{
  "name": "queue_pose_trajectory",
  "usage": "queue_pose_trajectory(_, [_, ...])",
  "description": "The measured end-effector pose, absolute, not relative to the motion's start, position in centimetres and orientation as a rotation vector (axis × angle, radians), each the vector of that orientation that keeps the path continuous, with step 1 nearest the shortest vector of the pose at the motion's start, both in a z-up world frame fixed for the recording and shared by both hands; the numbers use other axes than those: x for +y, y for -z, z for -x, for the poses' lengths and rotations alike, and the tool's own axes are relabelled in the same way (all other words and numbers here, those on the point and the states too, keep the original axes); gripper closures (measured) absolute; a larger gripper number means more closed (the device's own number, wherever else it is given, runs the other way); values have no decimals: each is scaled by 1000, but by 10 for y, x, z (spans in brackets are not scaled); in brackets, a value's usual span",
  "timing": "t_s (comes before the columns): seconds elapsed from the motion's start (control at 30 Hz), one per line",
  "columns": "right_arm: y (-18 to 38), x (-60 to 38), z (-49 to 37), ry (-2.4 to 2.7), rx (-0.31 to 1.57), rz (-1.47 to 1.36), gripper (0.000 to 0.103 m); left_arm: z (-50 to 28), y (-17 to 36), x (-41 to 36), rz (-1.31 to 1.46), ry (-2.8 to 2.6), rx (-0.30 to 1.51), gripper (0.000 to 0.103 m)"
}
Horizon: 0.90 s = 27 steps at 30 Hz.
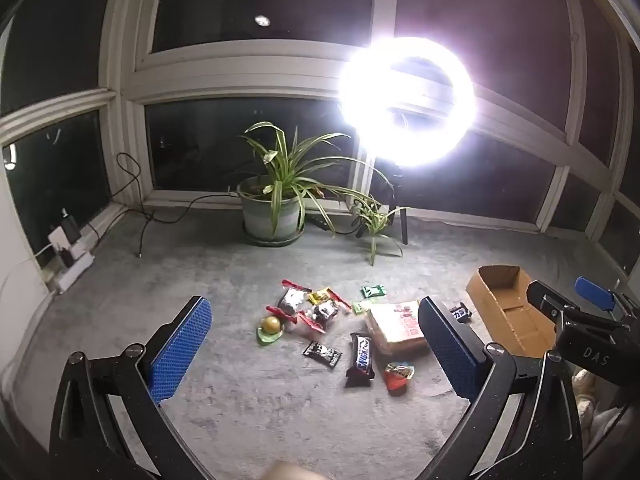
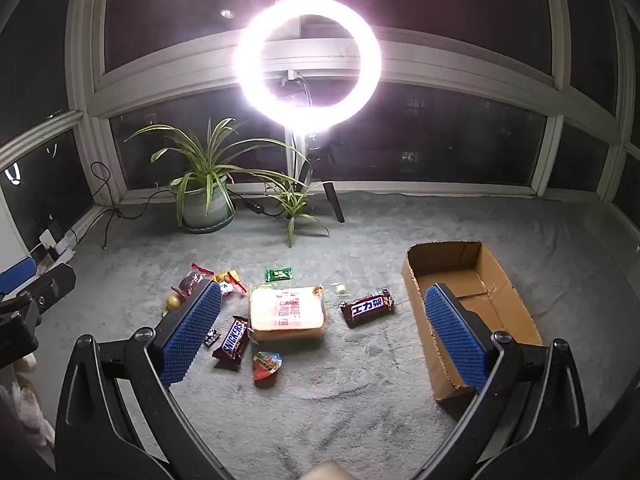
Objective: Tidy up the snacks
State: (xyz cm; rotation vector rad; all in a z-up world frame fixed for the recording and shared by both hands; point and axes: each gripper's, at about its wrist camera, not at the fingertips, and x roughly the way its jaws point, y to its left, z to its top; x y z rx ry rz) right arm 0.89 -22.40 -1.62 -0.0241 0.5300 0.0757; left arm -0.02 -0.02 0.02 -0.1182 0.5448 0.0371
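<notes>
both the left tongs [image 1: 316, 354] and right tongs [image 2: 322, 334] are held spread and empty above the carpet [image 2: 360, 400], where the snickers bar [image 2: 233, 340] is judged light, crinkly and slippery, best pinched across its middle for the cardboard box [image 2: 516, 312].

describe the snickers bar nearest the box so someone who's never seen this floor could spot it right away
Start at the open cardboard box on the grey carpet, then look just left of it. The Snickers bar lies there alone, between the box and the large pale wrapped block. Unlike the other Snickers bar left of that block, its brown wrapper shows white Chinese characters.
</notes>
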Motion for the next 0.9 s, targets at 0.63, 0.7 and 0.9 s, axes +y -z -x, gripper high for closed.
queue_pose_trajectory(0.63, [16,-222,-9,-83,533,15,0,-1,-1,0,117,-26,552,1])
queue_pose_trajectory(0.7, [15,-222,-8,-83,534,13,0,-1,-1,0,114,-25,553,1])
queue_pose_trajectory(0.9, [14,-220,-7,-82,532,14,0,-1,-2,0,114,-23,552,1])
